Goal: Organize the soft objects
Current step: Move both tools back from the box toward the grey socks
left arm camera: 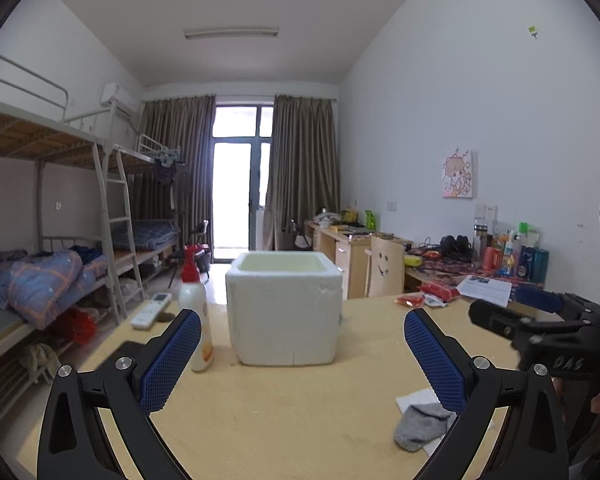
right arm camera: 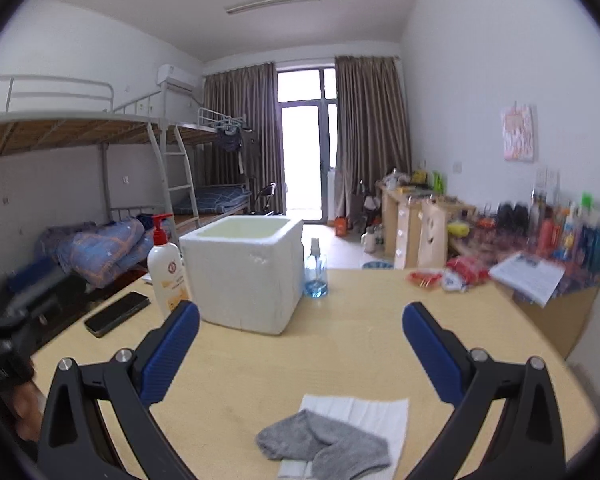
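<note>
Meanwhile, both tools spread wide, holding nothing: left tool (left arm camera: 302,332), right tool (right arm camera: 301,326) | grey sock (right arm camera: 324,446) lies on white cloth (right arm camera: 364,410), near bench (right arm camera: 340,344) edge | limp, light; likely pinch bunched middle

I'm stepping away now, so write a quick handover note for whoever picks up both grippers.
Left gripper: open, empty, facing the foam box.
Right gripper: open, empty, just behind the grey sock.
The sock lies partly on a white cloth on the table, near edge.
Done: nothing visibly packed; the box floor is hidden.
Left: likely move sock and cloth into the box.
</note>
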